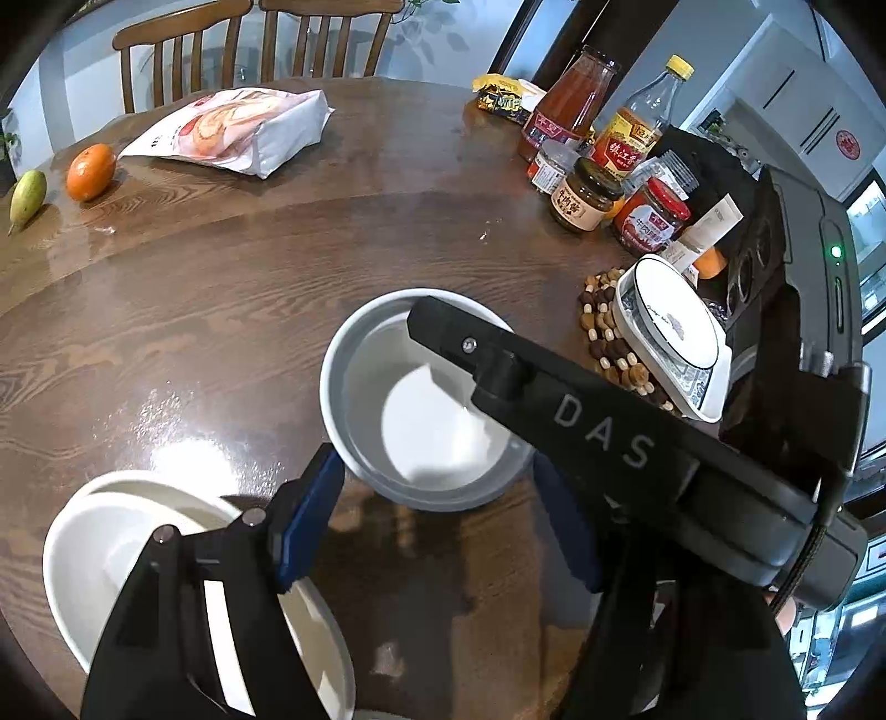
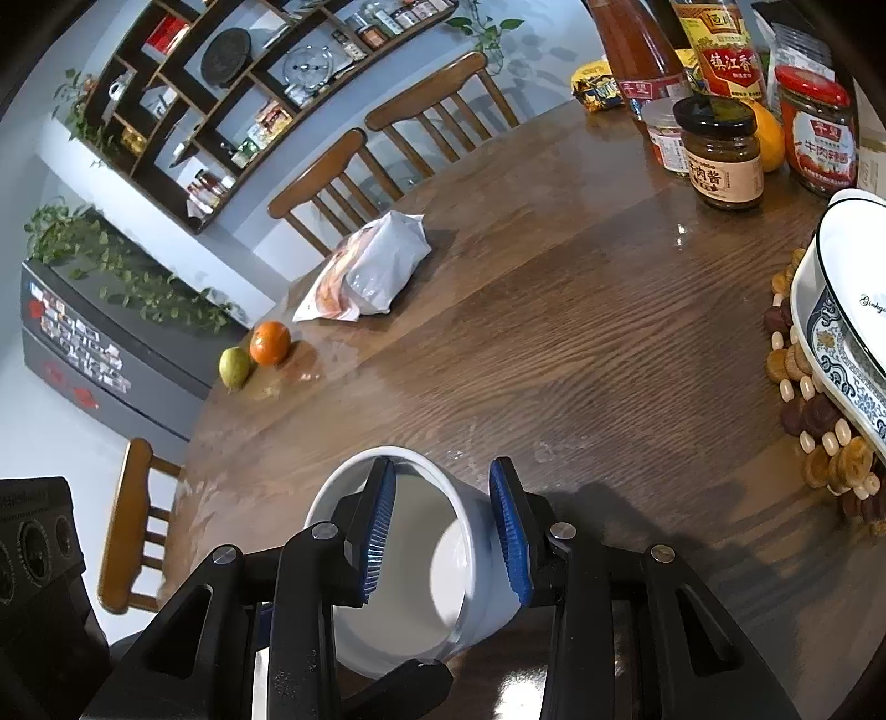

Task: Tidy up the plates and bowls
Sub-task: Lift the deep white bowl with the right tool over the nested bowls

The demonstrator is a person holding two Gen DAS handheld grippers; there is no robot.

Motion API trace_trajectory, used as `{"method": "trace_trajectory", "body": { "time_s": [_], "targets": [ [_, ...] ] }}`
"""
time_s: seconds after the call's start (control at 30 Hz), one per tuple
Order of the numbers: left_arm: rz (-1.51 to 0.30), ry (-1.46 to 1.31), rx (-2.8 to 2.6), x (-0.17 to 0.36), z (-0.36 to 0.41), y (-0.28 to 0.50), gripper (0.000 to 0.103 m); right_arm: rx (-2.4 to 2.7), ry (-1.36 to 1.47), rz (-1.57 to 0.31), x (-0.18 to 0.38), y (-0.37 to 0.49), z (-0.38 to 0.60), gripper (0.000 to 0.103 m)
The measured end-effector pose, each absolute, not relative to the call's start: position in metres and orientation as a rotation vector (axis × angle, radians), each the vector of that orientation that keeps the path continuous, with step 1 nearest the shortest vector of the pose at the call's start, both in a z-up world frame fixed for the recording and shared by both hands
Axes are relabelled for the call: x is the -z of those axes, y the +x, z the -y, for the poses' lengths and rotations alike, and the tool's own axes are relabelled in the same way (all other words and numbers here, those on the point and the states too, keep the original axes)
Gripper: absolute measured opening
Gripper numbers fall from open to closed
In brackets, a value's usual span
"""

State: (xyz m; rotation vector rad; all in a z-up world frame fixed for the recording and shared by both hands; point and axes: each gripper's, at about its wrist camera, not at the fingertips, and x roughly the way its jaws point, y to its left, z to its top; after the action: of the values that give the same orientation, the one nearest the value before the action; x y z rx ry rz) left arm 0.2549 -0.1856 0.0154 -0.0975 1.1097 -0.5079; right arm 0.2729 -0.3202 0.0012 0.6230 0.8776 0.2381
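Observation:
A pale grey-white bowl (image 1: 387,365) stands on the wooden table (image 1: 221,310). My right gripper (image 2: 443,465) is shut on the bowl (image 2: 482,559), with one blue pad inside its wall and the other outside. In the left wrist view its black finger (image 1: 498,360) reaches into the bowl from the right. My left gripper (image 1: 437,459) is open, its blue pads flanking the bowl's near side without a clear grip. A white bowl on a white plate (image 1: 105,548) sits at the lower left, partly hidden by my left finger. Stacked plates (image 1: 670,332), a dark-rimmed white one topmost, lie to the right.
The stacked plates (image 2: 830,310) rest on a beaded trivet (image 2: 814,426). Sauce jars (image 1: 581,194) and bottles (image 1: 576,94) crowd the far right of the table. A plastic bag (image 1: 238,130), an orange (image 1: 89,171) and a pear (image 1: 26,196) lie at the far left. Wooden chairs (image 1: 183,39) stand behind.

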Motion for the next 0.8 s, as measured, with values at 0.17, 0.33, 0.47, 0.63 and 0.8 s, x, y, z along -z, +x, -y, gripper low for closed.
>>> {"method": "trace_trajectory", "body": {
  "time_s": [0.17,0.33,0.47,0.63,0.8],
  "targets": [
    [-1.109,-0.097,0.492,-0.020,0.180,0.249,0.069,-0.256,0.609,-0.876,-0.006,0.269,0.315,0.039],
    [-1.111,-0.095,0.480,-0.024,0.174,0.243,0.069,-0.275,0.597,-0.882,-0.011,0.265,0.308,0.039],
    [-1.104,-0.084,0.468,-0.031,0.170,0.238,0.069,-0.283,0.599,-0.881,-0.016,0.261,0.303,0.039],
    [-1.089,-0.084,0.462,-0.041,0.163,0.233,0.069,-0.297,0.590,-0.873,-0.026,0.256,0.295,0.039],
    [-1.070,-0.099,0.465,-0.055,0.153,0.223,0.069,-0.300,0.571,-0.872,-0.041,0.250,0.286,0.039]
  ]
}}
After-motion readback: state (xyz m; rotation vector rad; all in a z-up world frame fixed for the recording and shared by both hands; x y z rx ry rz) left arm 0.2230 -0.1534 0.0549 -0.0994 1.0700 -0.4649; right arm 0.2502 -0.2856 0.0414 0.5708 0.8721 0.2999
